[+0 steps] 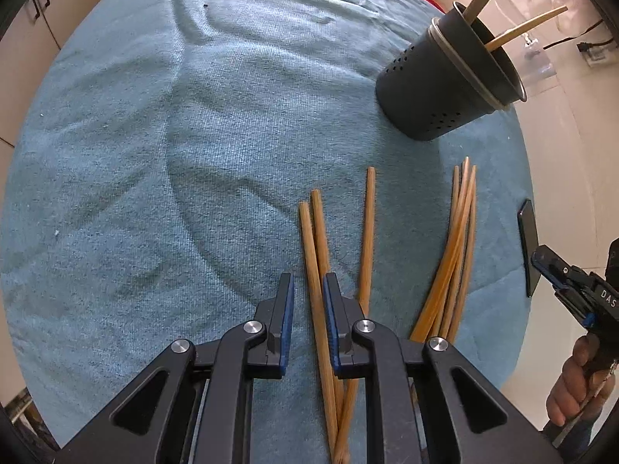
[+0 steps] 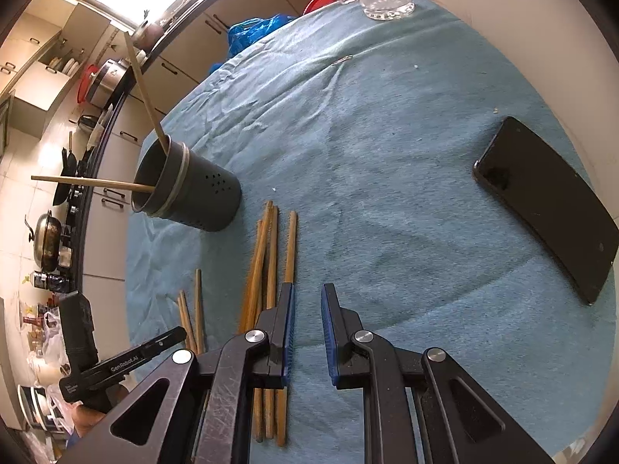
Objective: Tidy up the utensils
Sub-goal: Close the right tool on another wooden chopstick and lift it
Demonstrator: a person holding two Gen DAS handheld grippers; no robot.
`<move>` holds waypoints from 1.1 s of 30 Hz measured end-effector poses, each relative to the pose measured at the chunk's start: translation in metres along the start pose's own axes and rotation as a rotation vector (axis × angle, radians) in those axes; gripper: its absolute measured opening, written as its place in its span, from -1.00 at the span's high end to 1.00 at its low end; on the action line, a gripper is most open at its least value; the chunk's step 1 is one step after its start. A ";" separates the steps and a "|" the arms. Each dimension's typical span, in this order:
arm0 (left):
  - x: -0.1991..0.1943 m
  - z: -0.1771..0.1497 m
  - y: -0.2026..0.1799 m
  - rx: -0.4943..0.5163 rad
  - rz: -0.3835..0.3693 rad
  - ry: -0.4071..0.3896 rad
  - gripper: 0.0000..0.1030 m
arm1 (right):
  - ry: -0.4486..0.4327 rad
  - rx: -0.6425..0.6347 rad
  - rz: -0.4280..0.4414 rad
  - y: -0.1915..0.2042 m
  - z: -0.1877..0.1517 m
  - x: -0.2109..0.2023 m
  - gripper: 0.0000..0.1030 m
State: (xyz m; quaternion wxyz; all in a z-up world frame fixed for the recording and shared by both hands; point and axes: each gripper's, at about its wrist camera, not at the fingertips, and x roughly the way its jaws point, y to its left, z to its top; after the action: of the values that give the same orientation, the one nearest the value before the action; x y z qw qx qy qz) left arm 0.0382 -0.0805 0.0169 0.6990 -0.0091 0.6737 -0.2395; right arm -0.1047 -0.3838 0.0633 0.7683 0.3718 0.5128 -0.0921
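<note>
Left wrist view: the left gripper [image 1: 308, 301] is held apart astride one brown chopstick [image 1: 315, 282] at lower centre, positioned for clamping. The holder [image 1: 445, 85], upper right, already contains two. The right gripper [image 2: 308, 309] is parted, empty, beside the chopstick bundle [image 2: 267, 255].

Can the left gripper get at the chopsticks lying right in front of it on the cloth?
Probably yes. The left gripper is open and already straddles one chopstick, with nothing on top of it. A second chopstick lies close against it, so both might get pinched.
</note>
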 end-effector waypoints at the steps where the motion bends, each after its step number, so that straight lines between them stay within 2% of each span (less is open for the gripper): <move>1: 0.001 0.000 0.000 0.000 0.003 0.000 0.70 | 0.001 -0.001 0.001 0.000 -0.001 0.000 0.72; 6: 0.010 0.003 -0.010 0.006 0.031 0.007 0.70 | 0.003 0.001 0.001 -0.001 -0.001 0.001 0.72; 12: 0.021 0.007 -0.046 0.056 0.131 0.014 0.83 | 0.004 0.003 -0.002 -0.004 -0.001 0.000 0.72; 19: 0.024 0.018 -0.065 0.079 0.199 0.008 0.83 | 0.045 -0.005 -0.058 0.002 0.011 0.023 0.72; 28: 0.019 0.002 -0.063 0.083 0.197 -0.038 0.88 | 0.142 -0.062 -0.151 0.027 0.026 0.076 0.72; 33: 0.017 0.003 -0.053 0.072 0.164 -0.042 0.88 | 0.152 -0.108 -0.193 0.043 0.024 0.089 0.69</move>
State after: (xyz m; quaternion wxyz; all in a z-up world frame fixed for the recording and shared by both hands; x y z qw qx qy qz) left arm 0.0235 -0.1344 0.0196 0.7301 0.0661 0.6484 -0.2053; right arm -0.0243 -0.3483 0.0117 0.7337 0.2848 0.6072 -0.1092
